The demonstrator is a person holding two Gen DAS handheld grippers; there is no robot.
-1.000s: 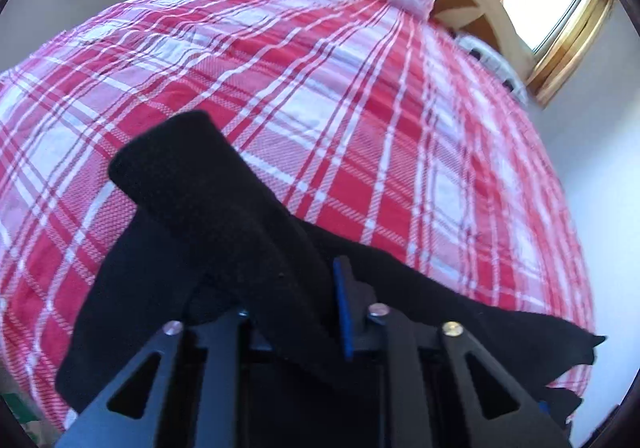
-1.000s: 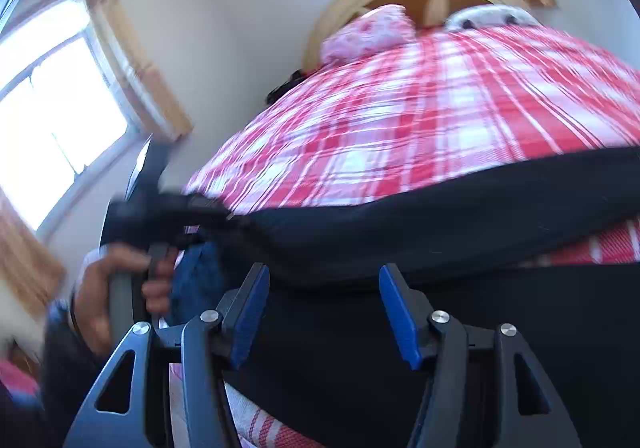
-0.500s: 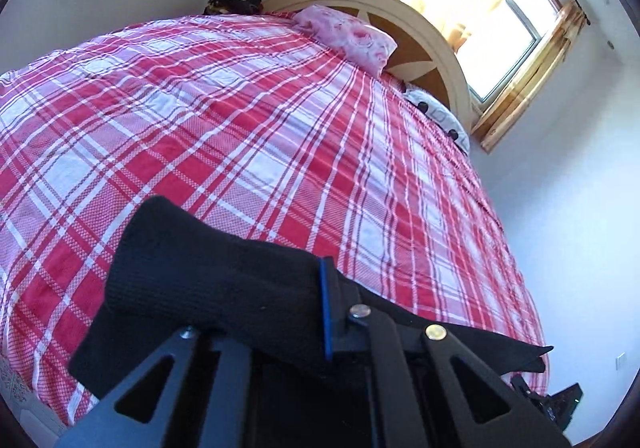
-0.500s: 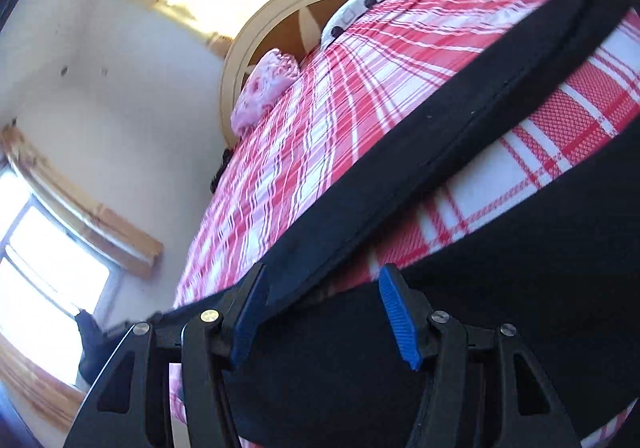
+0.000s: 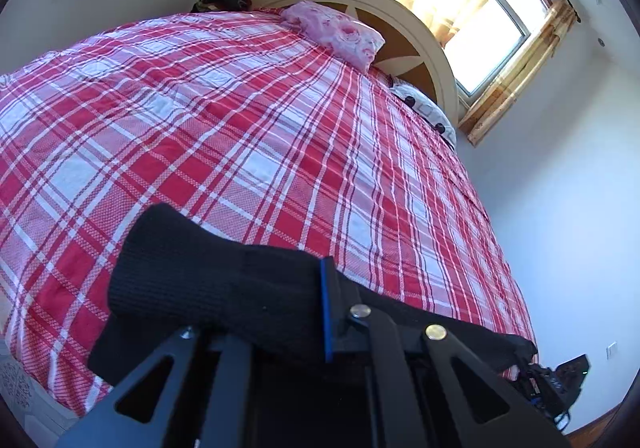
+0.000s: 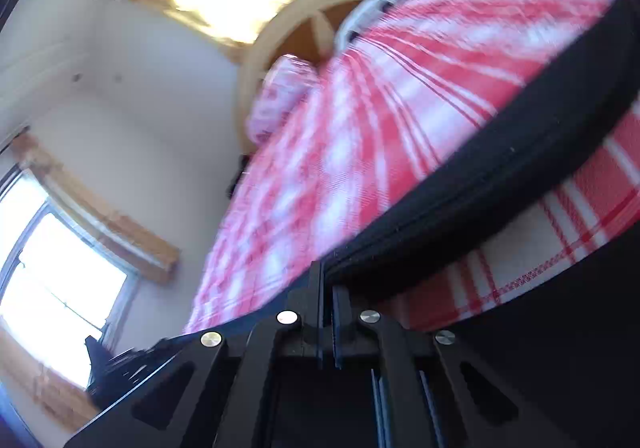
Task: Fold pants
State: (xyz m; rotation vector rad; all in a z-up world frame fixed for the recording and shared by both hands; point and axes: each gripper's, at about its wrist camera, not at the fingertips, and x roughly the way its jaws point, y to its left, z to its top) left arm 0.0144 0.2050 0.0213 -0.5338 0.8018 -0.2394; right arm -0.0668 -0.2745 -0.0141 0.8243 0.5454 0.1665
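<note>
The left gripper (image 5: 304, 312) is clamped on a thick bunch of the black pants (image 5: 208, 280); the knit fabric bulges out ahead and to the left of its blue-edged finger (image 5: 326, 312) and hides the other finger. More of the black cloth lies under and to the right of this gripper, trailing in a thin edge toward the far right, all of it on the red-and-white plaid bedspread (image 5: 256, 120). Well ahead of the left gripper, a pink floral pillow (image 5: 340, 34) lies against the curved cream headboard (image 5: 400, 16), with a white pillow with dark spots (image 5: 424, 112) to its right and a sunlit curtained window (image 5: 480, 8) beyond.

The right gripper (image 6: 326, 312) has its fingers drawn nearly together, pinching an edge of the pants (image 6: 500, 168). From the fingertips a dark seamed band of the garment runs taut up and to the right, lifted off the plaid cover (image 6: 360, 128), which shows through below the band. More black cloth fills the lower right beside this gripper. The far view is motion-blurred.
</note>
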